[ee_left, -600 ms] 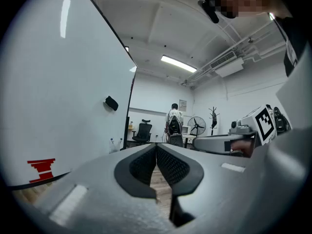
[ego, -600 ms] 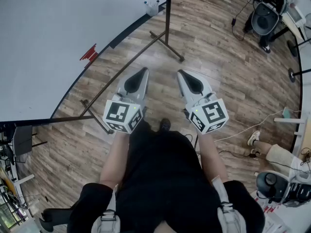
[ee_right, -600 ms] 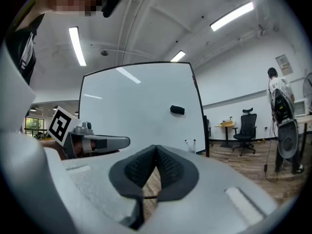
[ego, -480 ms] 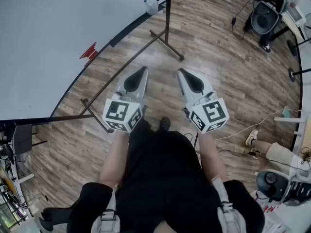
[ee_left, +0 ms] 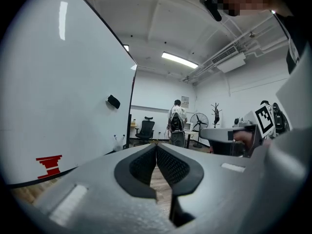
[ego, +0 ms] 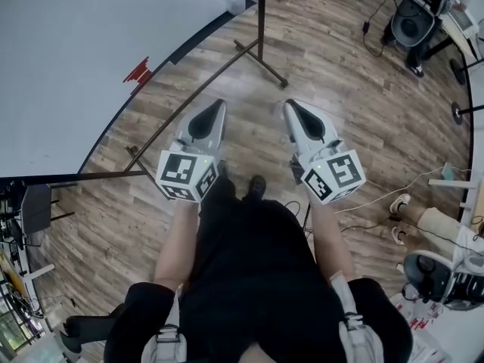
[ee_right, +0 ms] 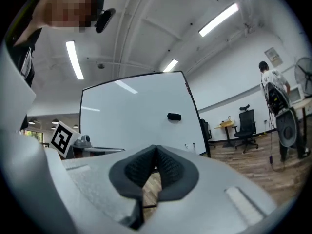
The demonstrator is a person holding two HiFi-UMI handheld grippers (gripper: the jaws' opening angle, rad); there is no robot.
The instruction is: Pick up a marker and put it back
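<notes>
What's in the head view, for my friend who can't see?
A person holds two grey grippers side by side, left gripper and right gripper, both shut and empty, above a wooden floor. A big whiteboard stands at left.

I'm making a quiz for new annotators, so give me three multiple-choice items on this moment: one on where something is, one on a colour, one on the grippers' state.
1. The whiteboard stands: A) behind B) ahead, to the left C) to the right.
2. The mark drawn on it is: A) red B) blue C) green.
3. The left gripper and right gripper are: A) wide open B) each holding a marker C) shut, empty.

Answers: 1 B, the head view shows it at upper left; 2 A, its red stripes show plainly; 3 C, each gripper view shows the jaws together with nothing between.
</notes>
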